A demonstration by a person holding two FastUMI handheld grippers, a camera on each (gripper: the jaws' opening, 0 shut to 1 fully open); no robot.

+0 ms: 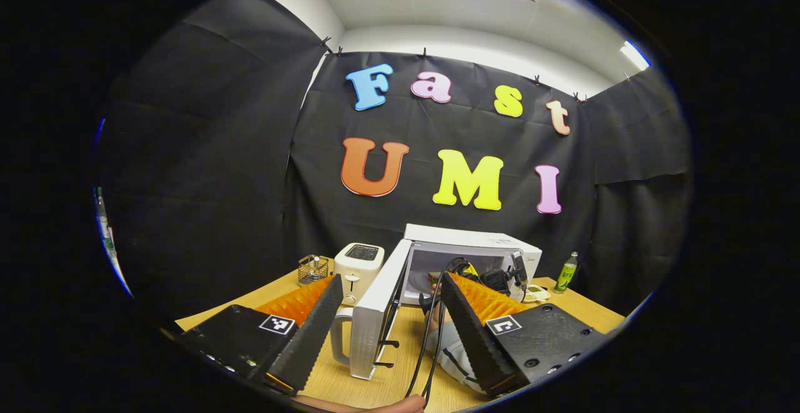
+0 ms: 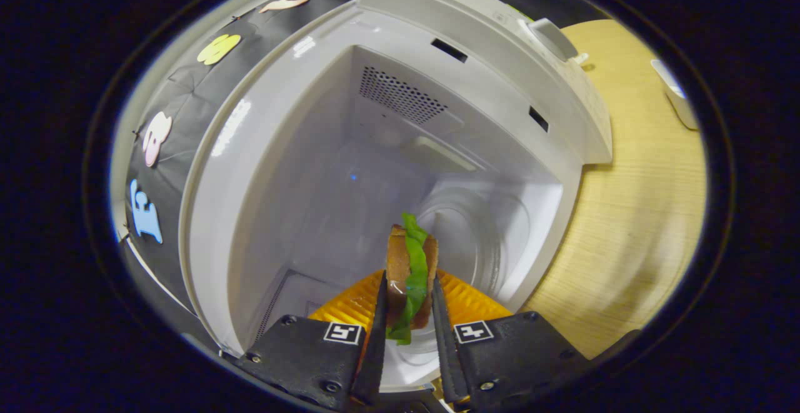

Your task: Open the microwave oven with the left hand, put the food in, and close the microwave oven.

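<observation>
Right gripper (image 2: 407, 338): nearest of all in the right gripper view, its two fingers pinch a sandwich (image 2: 409, 278) from both sides, held on edge at the mouth of the microwave (image 2: 437, 150).
Sandwich: two brown bread slices with a green leaf between them, the leaf sticking out top and bottom; it hangs above the glass turntable (image 2: 481, 232), not yet set down as far as I can tell.
Left gripper (image 1: 390, 325): fingers spread wide, holding nothing, hovering back from the oven over the table (image 1: 594, 310).
Door (image 1: 375, 313): swung fully open toward the left gripper, handle side nearest it.
Cavity: bare white walls, a vent grille on one wall.
Done: the door is open and the food has reached the opening.
Left: lower and release the sandwich on the turntable, draw the right gripper out, then push the door shut.
Around: a toaster (image 1: 357, 263) beside the microwave, a green bottle (image 1: 567, 272) on its far side, black cables trailing to the far gripper.
</observation>
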